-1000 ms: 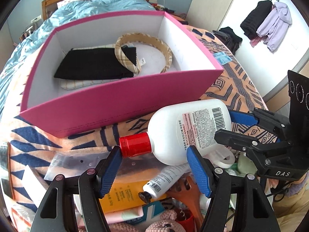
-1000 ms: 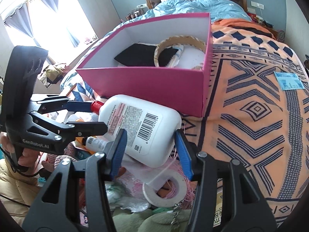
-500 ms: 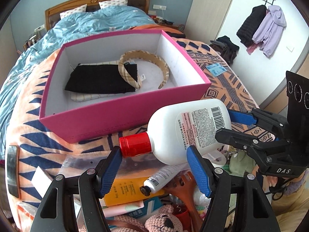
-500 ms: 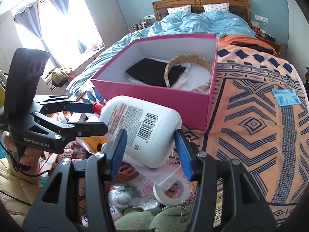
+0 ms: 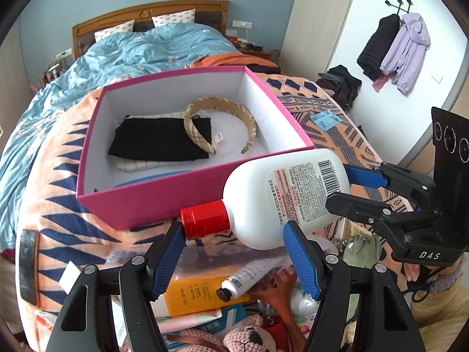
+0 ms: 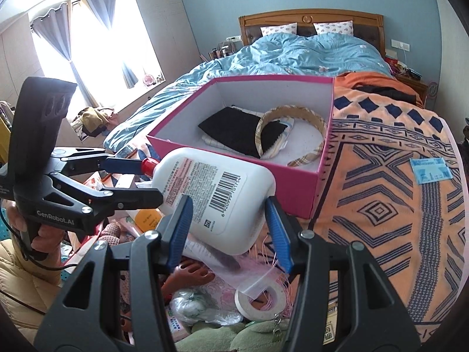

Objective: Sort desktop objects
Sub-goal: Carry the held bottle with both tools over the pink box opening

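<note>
Both grippers have lifted the white lotion bottle [image 5: 281, 196] higher above the clutter; left gripper [image 5: 234, 252] and right gripper [image 6: 228, 228] each clamp it, sharing its bulk toward the pink box [image 5: 152, 202].

Bright daylight via blown-out window [image 6: 96, 55]; sharp pics, heavy fisheye warp, dark corners.

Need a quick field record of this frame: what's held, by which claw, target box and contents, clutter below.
held: white bottle with red cap, lying sideways, lifted off the pile
left claw: clamps the cap and neck end
right claw: clamps the base end
target: pink box on the patterned blanket, open
box contents: black cloth, plaid headband
below: orange bottle, tape roll, small tube
</note>
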{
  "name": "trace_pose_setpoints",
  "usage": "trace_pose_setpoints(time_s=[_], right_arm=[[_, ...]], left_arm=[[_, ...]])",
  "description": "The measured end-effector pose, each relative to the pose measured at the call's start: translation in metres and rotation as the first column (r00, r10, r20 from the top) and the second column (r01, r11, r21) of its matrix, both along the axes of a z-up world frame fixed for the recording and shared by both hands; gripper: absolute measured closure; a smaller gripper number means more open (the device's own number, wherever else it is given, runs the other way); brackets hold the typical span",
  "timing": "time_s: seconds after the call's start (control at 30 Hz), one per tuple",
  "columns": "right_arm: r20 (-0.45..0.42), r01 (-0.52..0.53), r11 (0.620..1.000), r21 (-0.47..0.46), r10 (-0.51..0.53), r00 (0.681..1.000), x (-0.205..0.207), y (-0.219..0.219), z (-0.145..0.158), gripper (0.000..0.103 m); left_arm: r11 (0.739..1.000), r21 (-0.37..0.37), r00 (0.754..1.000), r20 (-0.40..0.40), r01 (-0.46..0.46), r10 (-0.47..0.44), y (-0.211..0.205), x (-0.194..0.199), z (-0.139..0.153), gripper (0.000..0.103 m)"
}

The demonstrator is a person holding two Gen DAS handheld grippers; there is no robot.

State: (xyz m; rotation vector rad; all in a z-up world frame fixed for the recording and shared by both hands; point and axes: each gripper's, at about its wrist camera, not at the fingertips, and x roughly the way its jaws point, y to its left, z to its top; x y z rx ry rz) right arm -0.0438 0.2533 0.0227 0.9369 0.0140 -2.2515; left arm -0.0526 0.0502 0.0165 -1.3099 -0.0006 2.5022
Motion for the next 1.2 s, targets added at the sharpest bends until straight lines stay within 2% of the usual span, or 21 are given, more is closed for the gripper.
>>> trace_pose_setpoints(time_s=[0.5,1.2], right_arm=[[-0.045,-0.016,1.000,-0.018,0.015,0.999,-0.011,-0.004,0.020,0.049],[-0.062,-0.017,1.000,-0.016,0.016,0.998,-0.032,-0.010,0.027,0.049]], left_arm=[[1.000,-0.012,0.999,-0.041,-0.015,0.015,-0.005,-0.012,0.017,0.033],[0.999,-0.039,0.998,-0.064,-0.032,0.030,-0.007,-0.034,0.026,0.033]])
